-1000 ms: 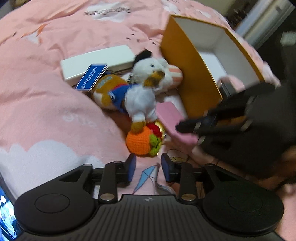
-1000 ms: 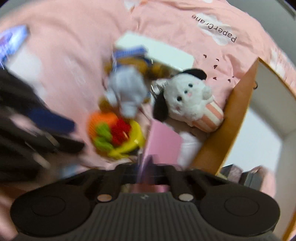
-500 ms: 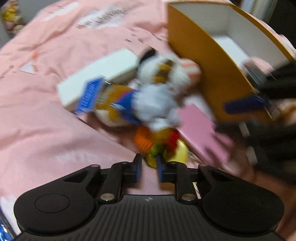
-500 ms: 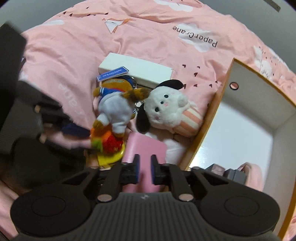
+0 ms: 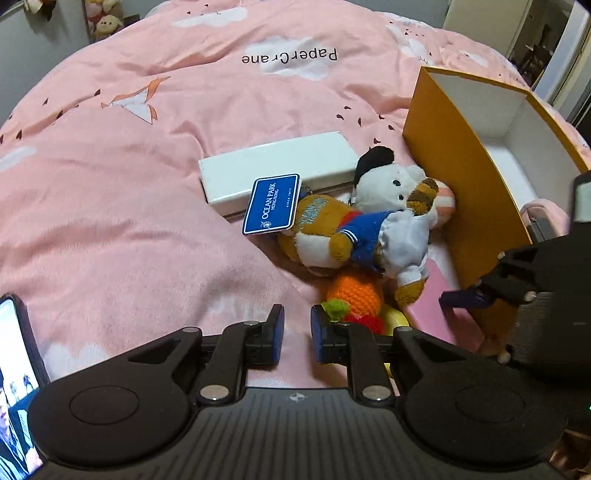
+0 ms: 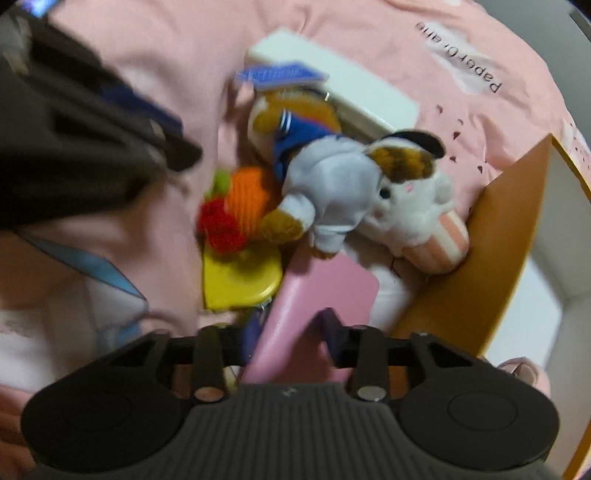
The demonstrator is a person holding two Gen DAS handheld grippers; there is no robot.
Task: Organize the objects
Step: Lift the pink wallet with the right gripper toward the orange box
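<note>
Your left claw hangs slightly parted and empty over the pink bed cover. Your right claw straddles the flat pink case, jaws apart. Just beyond lie the orange crocheted toy, the brown sailor-suited plush, then the orange open box.

A pink duvet covers the whole bed and lies in soft folds. It has a print of white clouds, paper cranes and the words "PaperCrane". Behind the bed, at the top left, there is a grey wall, and some small plush toys sit there on a dark shelf. At the top right stands a pale door or cabinet, with a darker passage beside it. The light is warm indoor light.
</note>
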